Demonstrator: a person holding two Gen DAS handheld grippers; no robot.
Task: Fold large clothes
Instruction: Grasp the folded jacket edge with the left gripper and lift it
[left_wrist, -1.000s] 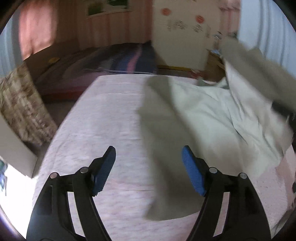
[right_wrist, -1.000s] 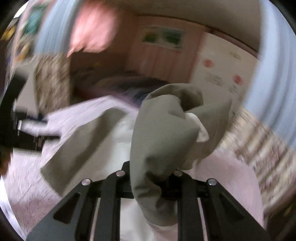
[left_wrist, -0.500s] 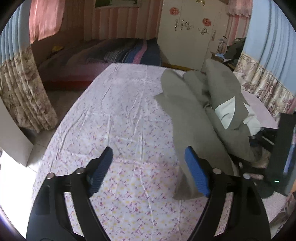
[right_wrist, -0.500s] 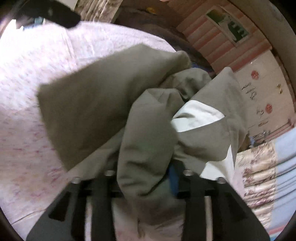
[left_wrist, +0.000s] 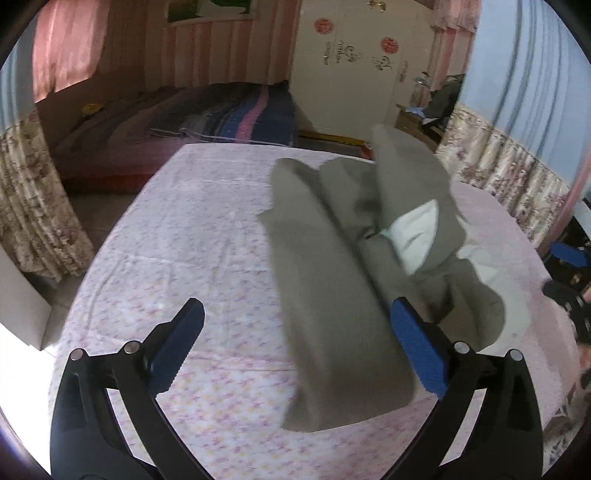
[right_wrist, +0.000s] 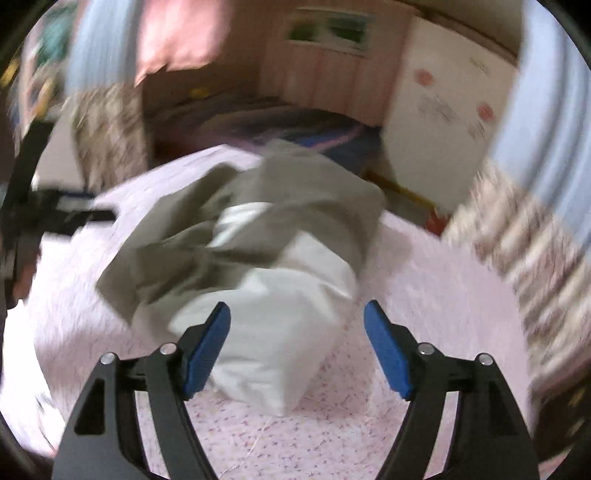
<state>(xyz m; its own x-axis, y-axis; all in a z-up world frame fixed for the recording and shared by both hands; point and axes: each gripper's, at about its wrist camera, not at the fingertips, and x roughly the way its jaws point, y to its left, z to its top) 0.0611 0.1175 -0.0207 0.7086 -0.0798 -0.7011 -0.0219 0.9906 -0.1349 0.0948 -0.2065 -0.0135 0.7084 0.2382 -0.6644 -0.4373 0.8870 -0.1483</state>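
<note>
Both my grippers are empty. My left gripper (left_wrist: 295, 343) has its fingers spread wide, hovering over the near end of the garment (left_wrist: 343, 295). My right gripper (right_wrist: 297, 347) is also spread, nothing between the blue pads (right_wrist: 207, 350), with the pale end of the cloth lying just ahead of them.

The garment sits in a loose, bunched heap on the bed (left_wrist: 192, 229), right of centre in the left wrist view. It's an olive-grey woven fabric with a white lining (right_wrist: 280, 314) turned out in places. One long flat panel runs toward me; the rest is rolled and puffed up, soft, no crisp edges.

I judge this an early step: the piece is dumped down, not yet spread, no fold made. The next move calls for finding two corners or a hem, pinching them, and pulling the cloth flat.

The bed sheet is pink with a small floral print, lightly wrinkled. The right wrist view is motion-blurred, so details there are uncertain.
</note>
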